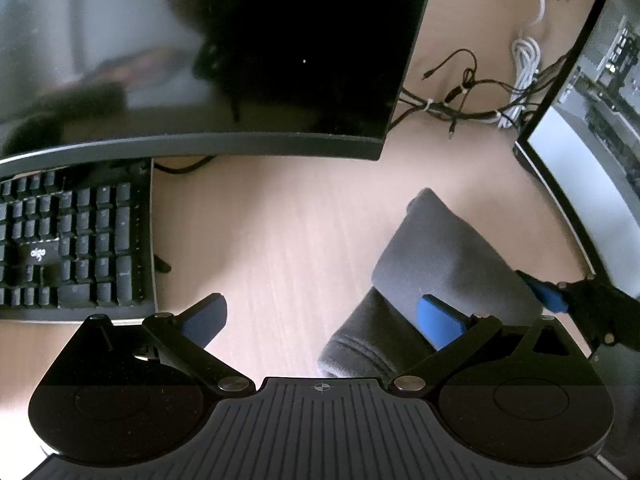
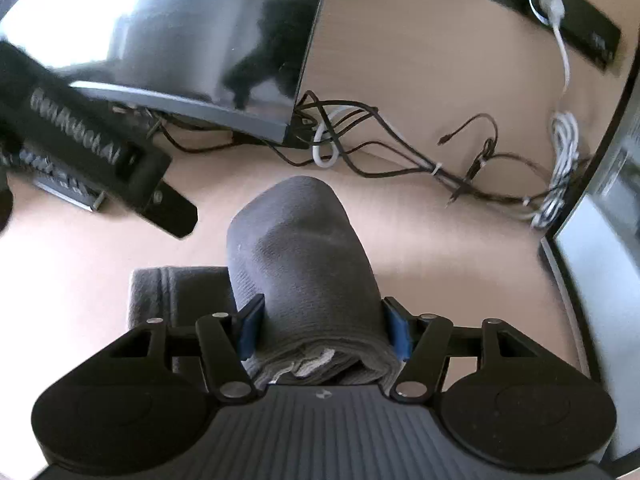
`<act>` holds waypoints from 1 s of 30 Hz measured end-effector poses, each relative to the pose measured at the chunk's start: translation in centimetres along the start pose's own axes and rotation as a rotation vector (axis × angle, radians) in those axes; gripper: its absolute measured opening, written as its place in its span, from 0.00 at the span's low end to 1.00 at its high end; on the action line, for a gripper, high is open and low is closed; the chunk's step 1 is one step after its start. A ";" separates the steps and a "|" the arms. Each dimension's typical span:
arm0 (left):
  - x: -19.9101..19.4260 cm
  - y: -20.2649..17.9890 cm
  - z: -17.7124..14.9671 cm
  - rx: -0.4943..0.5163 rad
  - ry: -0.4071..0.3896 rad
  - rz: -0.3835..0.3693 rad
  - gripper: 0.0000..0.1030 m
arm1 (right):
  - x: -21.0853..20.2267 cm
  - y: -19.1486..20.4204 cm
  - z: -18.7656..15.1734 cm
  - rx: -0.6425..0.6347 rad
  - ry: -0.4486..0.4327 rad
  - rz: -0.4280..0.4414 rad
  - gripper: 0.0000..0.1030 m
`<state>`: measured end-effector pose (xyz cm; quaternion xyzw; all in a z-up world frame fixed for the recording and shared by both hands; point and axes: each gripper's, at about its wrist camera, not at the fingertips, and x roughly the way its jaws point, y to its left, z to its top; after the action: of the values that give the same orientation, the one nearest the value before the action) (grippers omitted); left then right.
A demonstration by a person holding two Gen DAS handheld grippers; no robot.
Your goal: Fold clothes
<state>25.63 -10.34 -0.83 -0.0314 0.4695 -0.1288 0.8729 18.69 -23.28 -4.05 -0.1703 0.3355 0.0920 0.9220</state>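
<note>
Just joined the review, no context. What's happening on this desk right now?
A person with a handheld gripper in each hand is folding a grey garment on a wooden desk. The right gripper has the rolled bundle between its blue pads, which sit against both sides of the cloth. The left gripper is open and holds nothing, next to the garment's lower end. A keyboard, two monitors and loose cables crowd the desk around it.

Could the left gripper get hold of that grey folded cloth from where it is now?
Probably yes. The left gripper stands open over bare desk, and the grey cloth lies right beside its right finger with nothing between. The right gripper already straddles the cloth's far end, so they might crowd.
</note>
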 end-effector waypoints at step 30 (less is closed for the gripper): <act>1.2 -0.9 -0.6 0.068 -0.009 -0.042 1.00 | -0.8 -0.5 2.3 0.078 0.006 0.340 0.77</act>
<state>25.56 -11.50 -2.01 -0.0119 0.4601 -0.1627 0.8728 19.63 -22.90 -1.77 -0.0753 0.3654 0.2331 0.8980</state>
